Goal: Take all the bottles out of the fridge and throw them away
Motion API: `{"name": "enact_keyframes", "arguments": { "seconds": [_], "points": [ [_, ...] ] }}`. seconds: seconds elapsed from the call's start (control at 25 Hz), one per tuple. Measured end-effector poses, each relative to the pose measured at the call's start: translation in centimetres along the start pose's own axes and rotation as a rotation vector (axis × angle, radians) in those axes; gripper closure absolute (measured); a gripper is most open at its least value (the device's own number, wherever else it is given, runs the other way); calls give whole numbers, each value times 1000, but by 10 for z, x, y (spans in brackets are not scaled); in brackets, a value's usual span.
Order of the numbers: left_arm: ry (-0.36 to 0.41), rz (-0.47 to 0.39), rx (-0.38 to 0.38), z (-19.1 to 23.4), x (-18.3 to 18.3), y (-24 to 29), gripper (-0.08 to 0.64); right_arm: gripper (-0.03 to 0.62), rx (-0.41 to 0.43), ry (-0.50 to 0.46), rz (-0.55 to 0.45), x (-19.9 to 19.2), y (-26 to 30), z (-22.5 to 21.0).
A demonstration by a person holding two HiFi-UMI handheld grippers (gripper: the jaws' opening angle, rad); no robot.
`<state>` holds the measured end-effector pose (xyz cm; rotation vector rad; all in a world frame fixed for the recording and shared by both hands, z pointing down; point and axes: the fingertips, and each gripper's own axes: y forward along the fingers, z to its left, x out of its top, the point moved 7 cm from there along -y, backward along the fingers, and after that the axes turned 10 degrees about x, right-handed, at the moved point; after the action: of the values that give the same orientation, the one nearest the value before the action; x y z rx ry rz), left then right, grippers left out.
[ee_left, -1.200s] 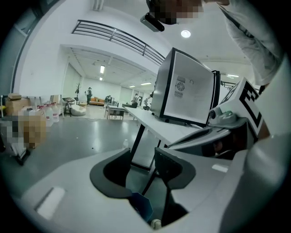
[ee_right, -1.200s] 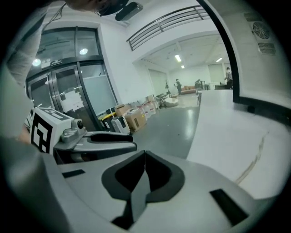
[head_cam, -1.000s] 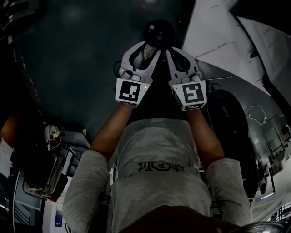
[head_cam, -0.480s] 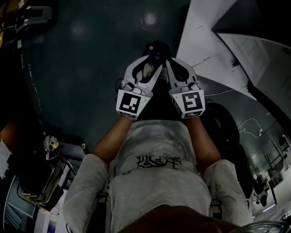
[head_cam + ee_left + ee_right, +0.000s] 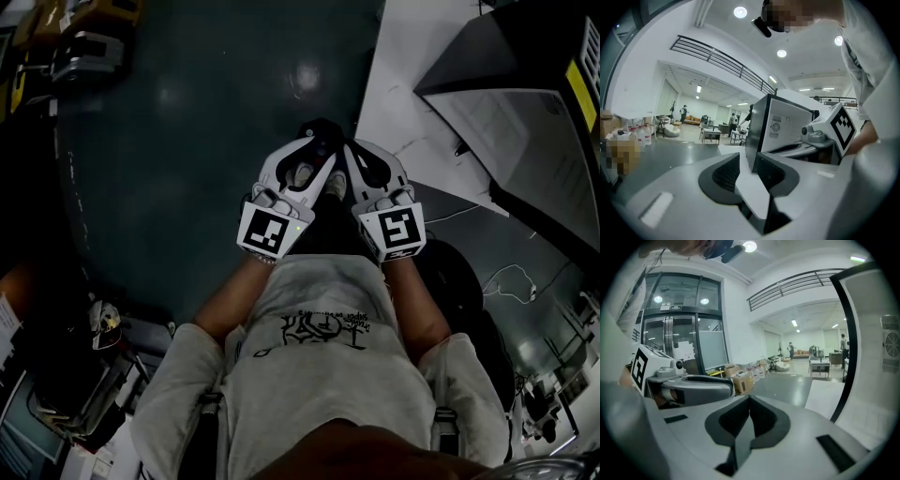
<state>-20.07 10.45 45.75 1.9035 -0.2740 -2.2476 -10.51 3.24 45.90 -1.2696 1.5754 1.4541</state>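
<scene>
Dark grey-green floor (image 5: 187, 169): glossy, with ceiling lights mirrored in it; fills the left and far part of the head view.
Fridge (image 5: 787, 126): white box with a black front edge, to the right and just beyond the grippers. More of it shows at the head view's far right than a second ago. Its inside faces away from every camera.
White slab (image 5: 412, 84): lies flat on the floor at the fridge's foot.
Person: stands with both forearms held out and the grippers side by side in front of the chest.
Left gripper (image 5: 747, 161): jaws apart with nothing between them, only the fridge's edge seen through the gap. They have just been closing.
Right gripper (image 5: 749, 401): pads drawn together at the tips, holding nothing.
Change: both grippers sit higher and nearer the head camera than a second ago, and now point roughly level at the fridge.
Bottles: none shows in any view, so I cannot tell whether any are in the fridge.
Meaning for task: empty claws raised at the fridge fit a reach for a bottle, or a return after one was dropped off.
</scene>
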Motion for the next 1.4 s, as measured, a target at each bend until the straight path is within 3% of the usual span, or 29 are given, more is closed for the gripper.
{"name": "enact_keyframes", "arguments": {
  "seconds": [0.4,0.92,1.4],
  "points": [
    [26,-88,-54,-19,64,-22,548,583,16,-69,-37,64,-26,13],
    [38,-125,-136,-43,135,-36,551,583,38,-110,-68,129,-58,24],
    [88,-166,-170,-52,169,-47,551,583,65,-154,-93,172,-80,39]
  ]
}}
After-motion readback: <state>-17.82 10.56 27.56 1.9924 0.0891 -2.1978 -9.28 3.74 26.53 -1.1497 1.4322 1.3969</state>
